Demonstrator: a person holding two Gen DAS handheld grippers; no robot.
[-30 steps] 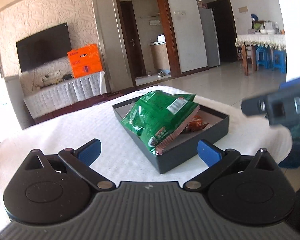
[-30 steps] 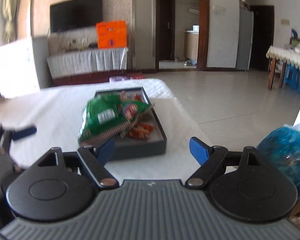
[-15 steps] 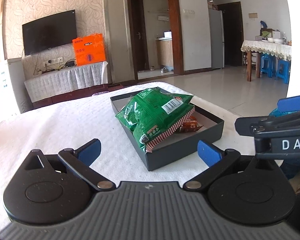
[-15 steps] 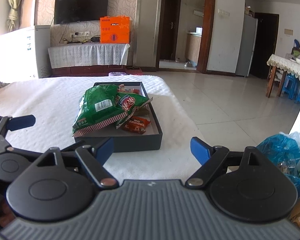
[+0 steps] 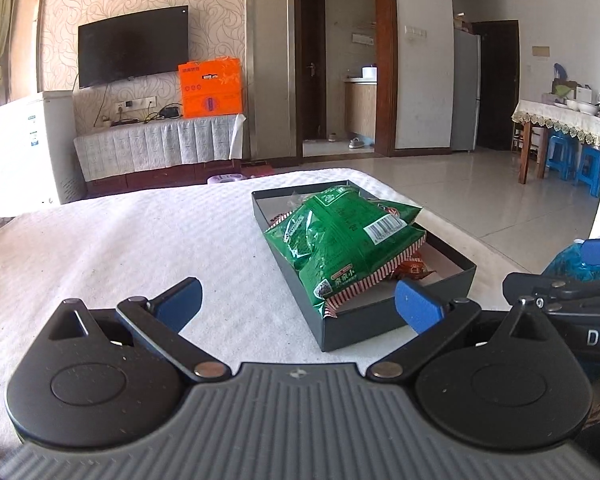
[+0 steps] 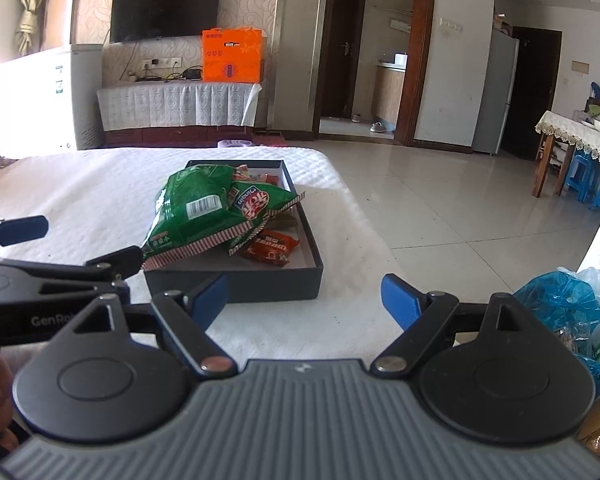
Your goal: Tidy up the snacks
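Observation:
A dark shallow box [image 5: 440,300] [image 6: 260,280] rests on a table with a white cloth [image 5: 140,248] [image 6: 100,184]. Inside it a large green snack bag [image 5: 340,248] [image 6: 192,216] lies over a second green bag [image 6: 256,208] and small orange-red packets [image 6: 270,246] [image 5: 414,268]. My left gripper [image 5: 298,300] hovers open just short of the box's near left corner, nothing between its blue pads. My right gripper [image 6: 304,298] is open too, near the box's front wall. Each gripper shows at the edge of the other's view.
A blue plastic bag [image 6: 560,308] and cartons sit on the floor to the right of the table. Behind are a TV [image 5: 134,46], an orange box [image 5: 212,88], a doorway, and a dining table with blue stools [image 5: 560,156].
Both grippers have drawn back and swung left a little, so the box sits further right in the left view. Their jaws stayed open and the snacks did not move.

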